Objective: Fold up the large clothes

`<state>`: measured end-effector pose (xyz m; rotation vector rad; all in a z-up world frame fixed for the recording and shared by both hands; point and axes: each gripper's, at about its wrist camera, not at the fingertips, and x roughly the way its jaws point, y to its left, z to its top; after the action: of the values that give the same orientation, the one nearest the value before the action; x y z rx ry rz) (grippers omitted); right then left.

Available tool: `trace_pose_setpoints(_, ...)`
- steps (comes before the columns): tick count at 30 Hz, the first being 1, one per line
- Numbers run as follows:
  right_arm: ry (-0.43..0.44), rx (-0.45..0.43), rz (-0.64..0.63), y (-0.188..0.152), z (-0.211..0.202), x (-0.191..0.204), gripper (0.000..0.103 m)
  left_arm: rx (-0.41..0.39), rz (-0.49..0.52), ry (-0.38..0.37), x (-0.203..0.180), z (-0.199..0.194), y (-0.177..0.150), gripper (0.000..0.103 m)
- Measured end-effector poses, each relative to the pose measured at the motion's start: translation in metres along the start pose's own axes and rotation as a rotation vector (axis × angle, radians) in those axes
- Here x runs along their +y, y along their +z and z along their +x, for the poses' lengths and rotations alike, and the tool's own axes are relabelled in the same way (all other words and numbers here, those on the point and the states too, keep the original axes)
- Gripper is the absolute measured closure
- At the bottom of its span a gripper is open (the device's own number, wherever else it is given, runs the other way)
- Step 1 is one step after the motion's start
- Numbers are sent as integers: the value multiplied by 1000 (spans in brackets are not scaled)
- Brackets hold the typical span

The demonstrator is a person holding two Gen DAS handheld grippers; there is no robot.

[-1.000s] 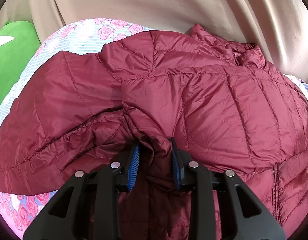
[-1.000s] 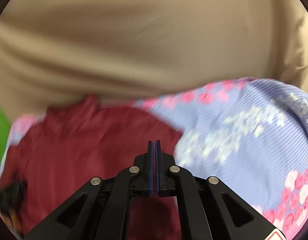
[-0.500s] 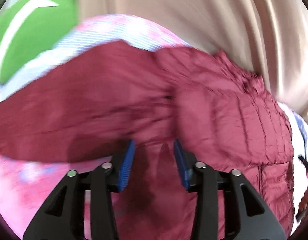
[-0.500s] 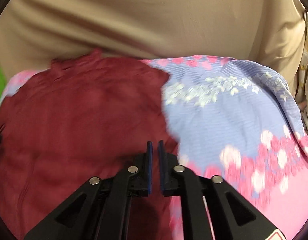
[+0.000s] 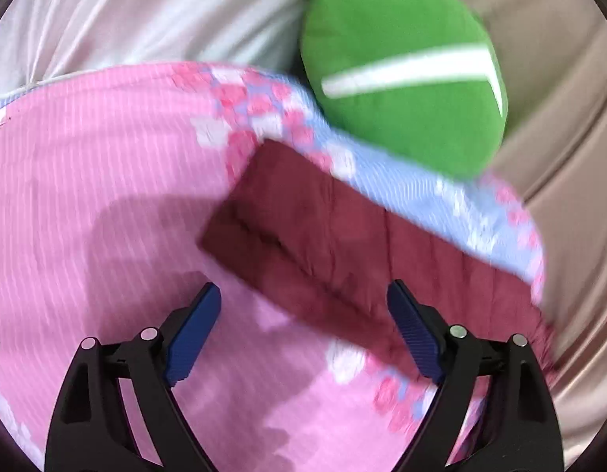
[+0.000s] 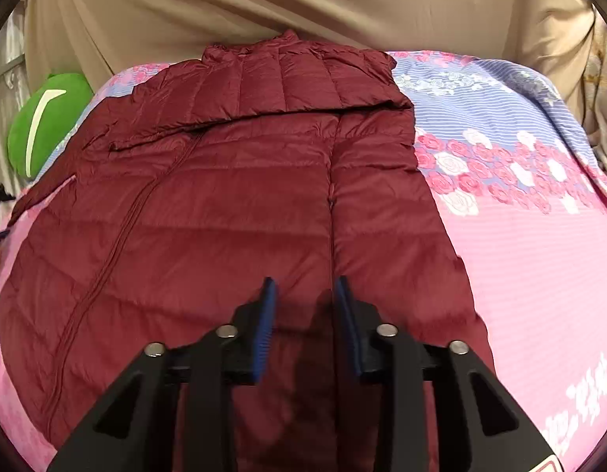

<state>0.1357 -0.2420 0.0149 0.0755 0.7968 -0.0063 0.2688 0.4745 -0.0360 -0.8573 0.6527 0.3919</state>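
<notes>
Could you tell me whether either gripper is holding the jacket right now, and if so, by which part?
Neither holds anything. The left gripper is opening over the maroon puffer jacket's sleeve, pads clear; the right gripper is opening above the jacket's body, nothing pinched.

both the left tool (image 5: 299, 322) and right tool (image 6: 305, 314) have black frames, silver screws and ribbed blue pads.

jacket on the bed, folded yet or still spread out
Partly folded. The maroon jacket lies flat on the floral bedspread, one sleeve folded across its chest, the other still stretched out to the side; the body remains full length.
</notes>
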Motion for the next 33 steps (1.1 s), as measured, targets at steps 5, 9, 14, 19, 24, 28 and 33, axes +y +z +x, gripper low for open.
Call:
trace_pose_setpoints(5, -28, -6, 24, -9, -1, 1, 65, 79, 75, -39, -31, 13, 10, 99)
trace_pose_setpoints(9, -27, -14, 48, -10, -3, 1, 63, -35, 297, -103, -116, -39, -4, 103)
trace_pose_setpoints(14, 0, -28, 72, -8, -8, 1, 63, -139, 589, -302, -251, -126, -59, 103)
trace_pose_setpoints(19, 29, -57, 70, -4, -21, 4, 63, -95, 836, -539, -384, -177, -163, 103)
trace_pose_setpoints(24, 41, -68, 80, -4, -36, -4, 61, 59, 1017, -607, -481, -151, -303, 102)
trace_pose_setpoints(28, 8, -55, 62, -7, -43, -17, 57, 162, 1087, -527, -505, -86, -401, 98)
trace_pose_setpoints(33, -30, -43, 49, -5, -43, -41, 56, 294, 1074, -415, -487, -14, -462, 53)
